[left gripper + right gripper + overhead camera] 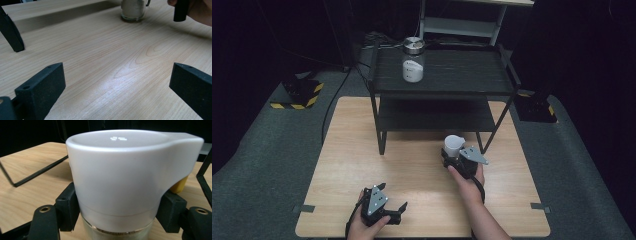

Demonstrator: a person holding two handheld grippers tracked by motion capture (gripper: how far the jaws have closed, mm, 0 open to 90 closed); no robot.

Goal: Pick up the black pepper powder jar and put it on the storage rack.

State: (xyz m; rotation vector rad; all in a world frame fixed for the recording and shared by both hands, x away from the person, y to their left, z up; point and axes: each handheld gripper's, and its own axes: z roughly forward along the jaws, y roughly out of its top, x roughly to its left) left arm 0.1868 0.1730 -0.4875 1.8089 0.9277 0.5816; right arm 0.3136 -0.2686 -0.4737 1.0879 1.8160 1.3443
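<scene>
A glass jar with a white spouted lid (pixel 120 177) stands on the wooden table (pixel 412 170), just in front of the black shelf's lower tier. My right gripper (pixel 117 207) is shut on it, one pad (pixel 66 207) on each side at the lid's lower rim. The high view has this jar (pixel 453 145) at the tip of the right gripper (pixel 454 155). The left gripper view shows the jar (pixel 132 10) holding white powder, its base on the table. My left gripper (pixel 393 196) rests near the table's front edge, open with nothing between its jaws (pixel 117 87).
A black two-tier shelf (pixel 442 75) stands on the far half of the table. On its top tier is a second jar (pixel 413 62) with a metal lid and white contents. Something yellow (pixel 178 186) shows behind the held jar's spout. A shelf leg (pixel 11 35) stands left of the open gripper.
</scene>
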